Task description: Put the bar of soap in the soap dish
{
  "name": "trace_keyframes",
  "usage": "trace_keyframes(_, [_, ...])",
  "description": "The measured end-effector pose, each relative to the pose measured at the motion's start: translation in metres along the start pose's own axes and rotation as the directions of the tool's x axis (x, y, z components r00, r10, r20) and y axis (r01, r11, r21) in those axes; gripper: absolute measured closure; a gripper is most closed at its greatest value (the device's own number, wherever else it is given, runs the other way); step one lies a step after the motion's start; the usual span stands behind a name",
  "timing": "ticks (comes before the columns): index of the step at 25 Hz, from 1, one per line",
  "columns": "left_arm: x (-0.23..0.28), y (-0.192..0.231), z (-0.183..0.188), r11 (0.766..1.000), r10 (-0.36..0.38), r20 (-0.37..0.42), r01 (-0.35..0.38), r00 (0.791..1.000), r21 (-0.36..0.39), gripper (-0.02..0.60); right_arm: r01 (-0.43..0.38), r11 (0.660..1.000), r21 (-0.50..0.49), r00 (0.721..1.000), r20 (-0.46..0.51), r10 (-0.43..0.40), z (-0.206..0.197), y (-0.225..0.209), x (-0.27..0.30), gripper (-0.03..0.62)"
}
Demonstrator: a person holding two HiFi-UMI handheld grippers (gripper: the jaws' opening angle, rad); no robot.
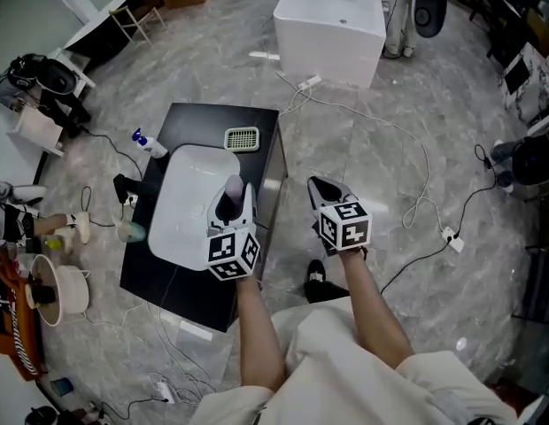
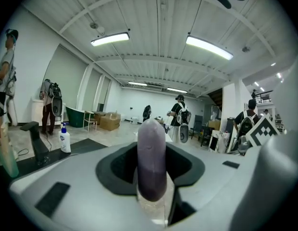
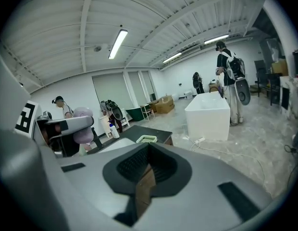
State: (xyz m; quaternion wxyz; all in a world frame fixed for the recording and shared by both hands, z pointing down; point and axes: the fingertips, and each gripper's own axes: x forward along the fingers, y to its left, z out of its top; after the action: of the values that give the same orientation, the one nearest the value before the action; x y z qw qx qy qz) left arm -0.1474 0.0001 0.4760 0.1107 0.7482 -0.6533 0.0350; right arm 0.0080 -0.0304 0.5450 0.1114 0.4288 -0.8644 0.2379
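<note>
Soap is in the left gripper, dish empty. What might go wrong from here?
The bar of soap, held by one end in the left gripper, may slip out over the sink. The soap dish sits near the far corner of the counter; a hard placement might slide it off.

Quick count, as far as I can see: two tongs, the left tongs (image 1: 234,193) and the right tongs (image 1: 326,193). One bar of soap (image 2: 151,153), one soap dish (image 1: 242,138), one black bench (image 1: 199,120), one white sink (image 1: 184,193), one pump bottle (image 1: 149,142), one white bathtub (image 1: 332,16).
</note>
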Motion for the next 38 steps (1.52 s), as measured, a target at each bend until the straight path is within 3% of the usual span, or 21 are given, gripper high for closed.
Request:
trace_keyframes(7, [0.052, 0.008, 0.007, 0.999, 0.034, 0.004, -0.034, 0.999, -0.011, 0.425, -0.013, 1.000, -0.002, 0.999, -0.029, 0.013, 0.017, -0.041, 0.040, 0.589])
trace_keyframes(19, [0.107, 0.040, 0.025, 0.998, 0.056, 0.009, -0.056, 0.998, 0.003, 0.425, -0.051, 0.998, -0.041, 0.998, -0.048, 0.049, 0.051, -0.060, 0.094, 0.589])
trace_keyframes(22, [0.124, 0.046, 0.027, 0.998, 0.001, -0.024, 0.000, 1.000, 0.070, 0.425, -0.054, 0.995, -0.083, 0.997, -0.066, 0.049, 0.064, -0.060, 0.114, 0.589])
trace_keyframes(27, [0.154, 0.063, 0.011, 0.983, -0.065, -0.151, 0.089, 0.986, 0.159, 0.426, -0.079, 0.990, -0.120, 0.992, -0.106, 0.066, 0.081, -0.063, 0.153, 0.589])
trace_keyframes(32, [0.178, 0.071, -0.007, 0.943, -0.133, -0.245, 0.199, 0.960, 0.266, 0.425, -0.164, 0.973, -0.160, 0.977, -0.164, 0.138, 0.080, -0.038, 0.185, 0.589])
trace_keyframes(38, [0.197, 0.082, -0.026, 0.894, -0.194, -0.334, 0.306, 0.922, 0.326, 0.425, -0.284, 0.942, -0.178, 0.941, -0.242, 0.238, 0.062, -0.004, 0.223, 0.589])
